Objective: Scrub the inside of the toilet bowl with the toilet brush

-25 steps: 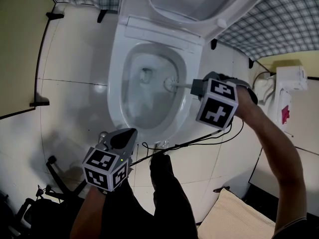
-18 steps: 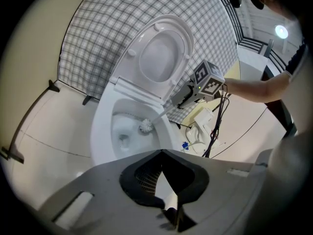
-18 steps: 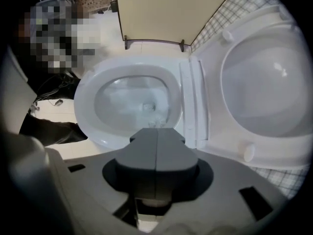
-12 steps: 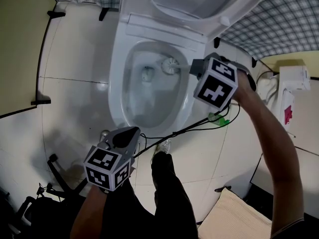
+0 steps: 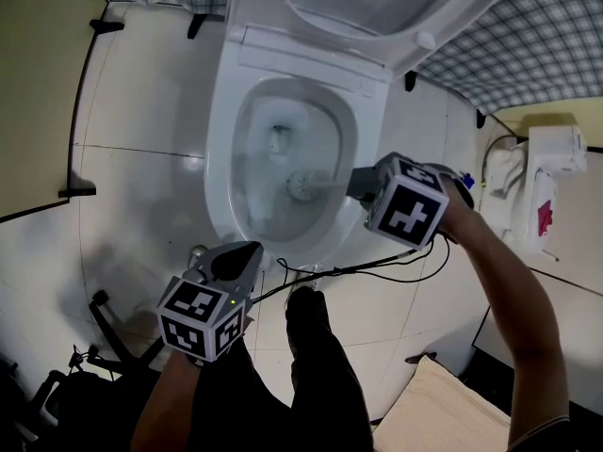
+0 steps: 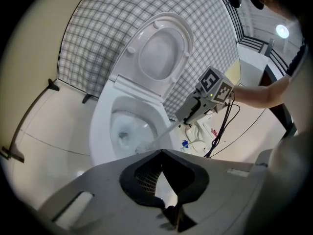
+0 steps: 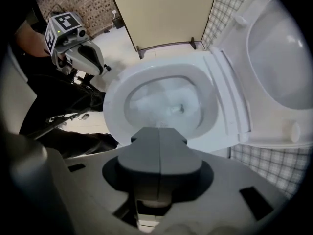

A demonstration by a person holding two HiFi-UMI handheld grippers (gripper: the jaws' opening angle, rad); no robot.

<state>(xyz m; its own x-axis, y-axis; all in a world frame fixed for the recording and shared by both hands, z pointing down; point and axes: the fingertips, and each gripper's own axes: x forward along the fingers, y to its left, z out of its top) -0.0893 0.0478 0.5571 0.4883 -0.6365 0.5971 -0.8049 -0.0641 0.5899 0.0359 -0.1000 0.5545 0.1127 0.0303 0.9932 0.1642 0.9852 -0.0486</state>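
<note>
The white toilet bowl (image 5: 219, 158) stands open with its seat and lid raised. The toilet brush's head (image 5: 302, 186) is inside the bowl, against the near right wall. Its pale handle runs right into my right gripper (image 5: 361, 185), which is shut on it just past the rim. In the right gripper view the jaws (image 7: 159, 131) meet in front of the bowl (image 7: 115, 97) and hide the brush. My left gripper (image 5: 236, 257) hangs in front of the bowl, shut and empty. In the left gripper view, the brush handle (image 6: 168, 129) slants down into the bowl (image 6: 100, 126) beyond its tips (image 6: 161, 153).
The raised lid (image 5: 377, 8) leans against a checked wall. A black cable (image 5: 377, 266) trails over the tiled floor from the right gripper. My dark trouser leg (image 5: 316, 347) stands before the bowl. A white unit (image 5: 551, 177) sits at right, a black stand (image 5: 104, 328) at lower left.
The right gripper swept the brush head toward the back of the bowl, then drew it forward and lower, to the near right side. The left gripper stayed put.
</note>
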